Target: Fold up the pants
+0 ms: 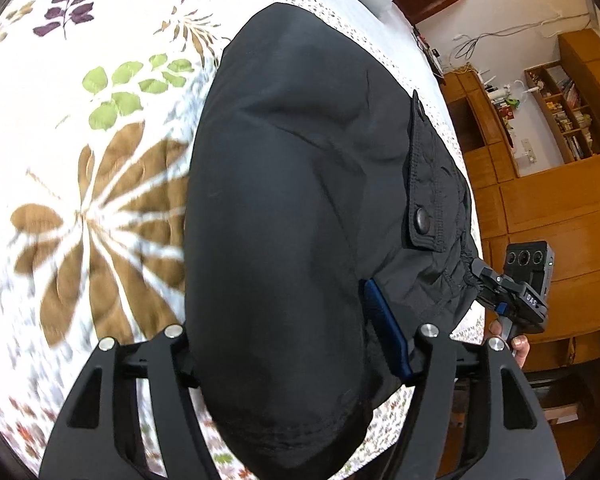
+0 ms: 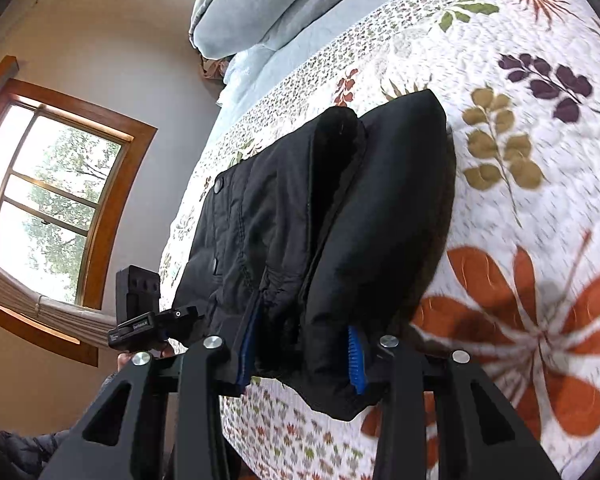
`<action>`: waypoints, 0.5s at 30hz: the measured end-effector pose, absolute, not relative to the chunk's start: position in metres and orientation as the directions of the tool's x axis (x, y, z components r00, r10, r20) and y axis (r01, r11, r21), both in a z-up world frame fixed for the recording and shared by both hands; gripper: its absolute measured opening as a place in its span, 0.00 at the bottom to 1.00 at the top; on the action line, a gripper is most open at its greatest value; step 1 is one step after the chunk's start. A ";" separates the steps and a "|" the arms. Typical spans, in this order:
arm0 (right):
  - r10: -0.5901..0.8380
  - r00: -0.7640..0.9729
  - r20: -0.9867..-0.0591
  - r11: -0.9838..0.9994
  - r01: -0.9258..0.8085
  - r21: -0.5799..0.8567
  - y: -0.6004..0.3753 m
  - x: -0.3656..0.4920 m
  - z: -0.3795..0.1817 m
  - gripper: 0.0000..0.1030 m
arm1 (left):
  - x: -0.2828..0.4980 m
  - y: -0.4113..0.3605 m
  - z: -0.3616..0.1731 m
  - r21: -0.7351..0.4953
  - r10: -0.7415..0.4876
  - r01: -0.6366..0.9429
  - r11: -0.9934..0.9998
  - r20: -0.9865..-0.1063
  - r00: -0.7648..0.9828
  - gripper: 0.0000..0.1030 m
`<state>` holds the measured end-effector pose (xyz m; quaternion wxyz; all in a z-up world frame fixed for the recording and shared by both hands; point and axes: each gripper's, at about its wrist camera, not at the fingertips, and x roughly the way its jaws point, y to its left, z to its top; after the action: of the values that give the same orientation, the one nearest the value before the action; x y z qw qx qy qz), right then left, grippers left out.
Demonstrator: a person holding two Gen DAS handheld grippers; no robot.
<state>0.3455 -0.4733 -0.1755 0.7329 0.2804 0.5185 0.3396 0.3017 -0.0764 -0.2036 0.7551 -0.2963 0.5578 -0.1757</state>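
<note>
The black pants (image 1: 292,200) lie folded on a floral quilt, with a snap-buttoned pocket flap (image 1: 422,216) near the waistband. My left gripper (image 1: 300,344) is shut on a thick fold of the pants; its blue pad (image 1: 384,328) shows on the right, the left pad is hidden by fabric. My right gripper (image 2: 300,352) is shut on the bunched waistband end of the pants (image 2: 332,232), blue pads (image 2: 356,360) pressing the fabric. The right gripper also shows in the left wrist view (image 1: 500,292), gripping the waistband edge. The left gripper appears in the right wrist view (image 2: 168,320).
The quilt (image 1: 80,160) covers a bed, whose edge runs close to both grippers. Pale blue pillows (image 2: 260,4) lie at the head. Wooden cabinets and bookshelves (image 1: 560,120) stand beyond the bed on one side, a window (image 2: 48,200) on the other.
</note>
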 end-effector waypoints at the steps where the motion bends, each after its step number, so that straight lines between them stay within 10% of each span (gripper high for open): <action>1: 0.788 0.232 -0.570 0.613 -0.207 0.763 -0.473 0.349 -0.176 0.36 | 0.307 -0.075 -0.203 -0.636 -0.589 -0.061 0.769 -0.743 0.318 0.65; 11: 0.803 0.227 -0.552 0.593 -0.207 0.778 -0.481 0.367 -0.185 0.39 | 0.333 -0.060 -0.210 -0.606 -0.562 -0.049 0.794 -0.762 0.322 0.72; 15: 0.771 0.253 -0.585 0.633 -0.204 0.747 -0.490 0.360 -0.184 0.62 | 0.330 -0.061 -0.212 -0.605 -0.566 -0.031 0.796 -0.761 0.318 0.78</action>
<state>0.3605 -0.4897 -0.1841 0.7422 0.2747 0.5154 0.3285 0.3298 -0.0605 -0.2120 0.7664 -0.2678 0.5572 -0.1744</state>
